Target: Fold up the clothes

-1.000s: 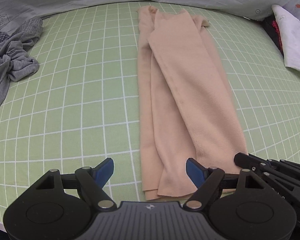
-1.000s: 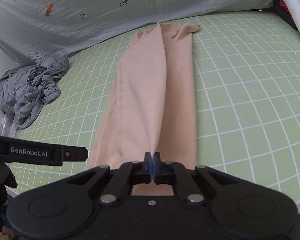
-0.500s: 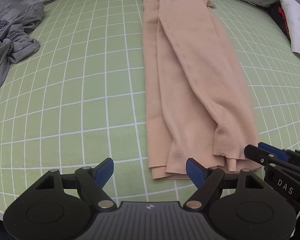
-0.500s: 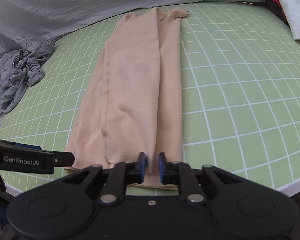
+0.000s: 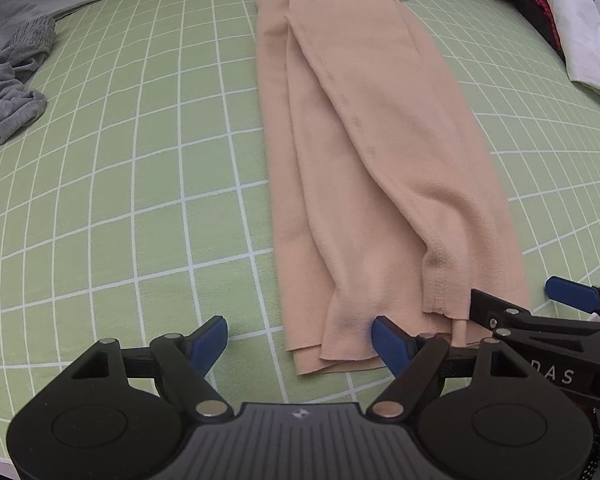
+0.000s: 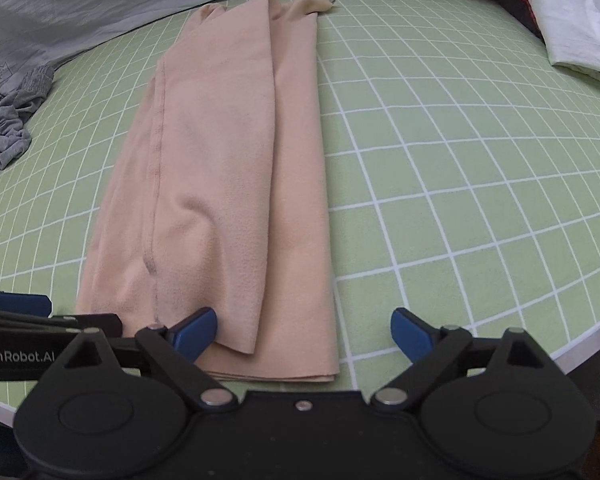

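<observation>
Beige garment (image 5: 372, 168) is laid lengthwise on the green grid sheet (image 5: 140, 160), both left gripper (image 5: 300, 338) and right gripper (image 6: 304, 330) held spread and empty at its near hem; loose top layer could be dragged askew if pinched alone.

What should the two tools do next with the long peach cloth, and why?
Probably pinch the near end of the peach cloth, one corner each. Both the left tool and the right tool are open and empty, and the cloth lies as a long narrow strip on the green checked sheet, ready to fold end over end.
</observation>
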